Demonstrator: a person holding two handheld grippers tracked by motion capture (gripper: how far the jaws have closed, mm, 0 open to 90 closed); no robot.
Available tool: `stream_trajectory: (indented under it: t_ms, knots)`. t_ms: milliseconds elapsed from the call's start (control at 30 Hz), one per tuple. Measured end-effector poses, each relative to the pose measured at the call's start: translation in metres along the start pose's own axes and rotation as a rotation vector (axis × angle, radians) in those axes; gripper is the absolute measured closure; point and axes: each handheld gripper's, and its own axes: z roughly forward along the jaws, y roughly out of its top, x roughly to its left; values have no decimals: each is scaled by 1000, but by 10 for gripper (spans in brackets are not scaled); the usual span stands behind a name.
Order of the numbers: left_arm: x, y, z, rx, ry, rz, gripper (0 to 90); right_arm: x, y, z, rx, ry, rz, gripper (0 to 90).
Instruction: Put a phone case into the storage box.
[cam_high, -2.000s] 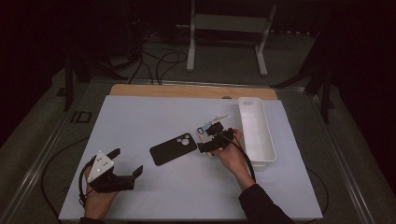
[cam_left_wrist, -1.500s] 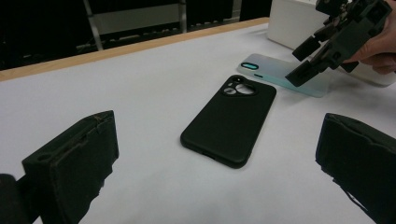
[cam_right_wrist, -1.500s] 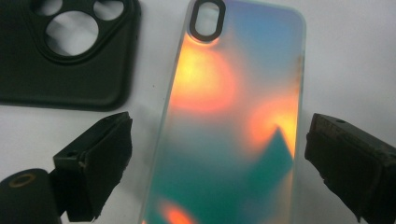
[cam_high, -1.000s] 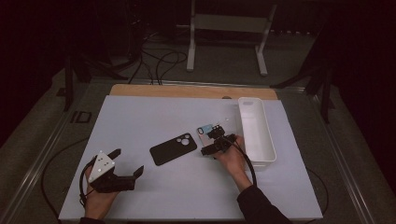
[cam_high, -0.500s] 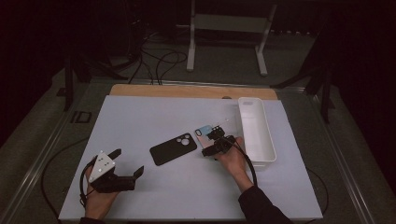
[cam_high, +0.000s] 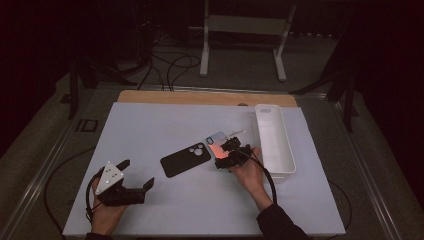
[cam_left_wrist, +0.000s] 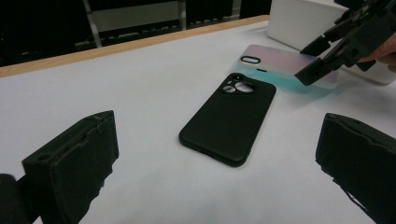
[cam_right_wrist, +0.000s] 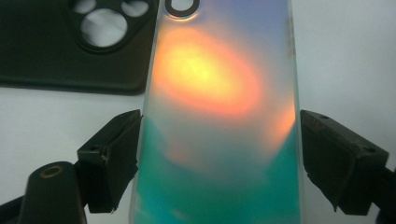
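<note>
Right gripper (cam_high: 226, 153) sits right of the bench centre, hand (cam_high: 248, 170) behind it, forearm running in from the near edge and angled toward the far-left. Its jaws straddle the iridescent phone case (cam_high: 216, 143), one jaw on each long side. In the right gripper view the left jaw touches the case edge (cam_right_wrist: 219, 116); the right jaw is just beside the other edge, contact not clear, so I cannot tell whether it's clamped. Case lies flat, just beside the black phone case (cam_high: 186, 158) and near the white tray (cam_high: 274, 141) at the right edge. Left gripper (cam_high: 131, 176) rests near the near-left corner, jaws wide, holding nothing, pointed at the black case.
</note>
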Motion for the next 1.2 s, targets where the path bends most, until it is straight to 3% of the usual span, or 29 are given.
stream_trajectory:
  t_ms: [367, 567, 733, 1067, 1100, 1200]
  knots:
    - [-2, 5, 3, 8, -17, -50, 0, 6, -13, -30, -147, 53, -28, 166]
    - [-7, 9, 7, 24, -21, -46, 0, 4, -24, -49, -245, 77, -25, 166]
    - [-11, 15, 9, 24, -32, -42, 0, 5, -27, -58, -292, 87, -37, 166]
    - [-24, 38, 20, 28, -79, -37, 10, 8, -30, -69, -371, 106, -61, 166]
    - [-30, 54, 26, 26, -101, -15, 10, 8, -32, -73, -385, 102, -84, 166]
    - [-33, 66, 31, 14, -113, -17, 11, 8, -33, -78, -411, 104, -83, 166]
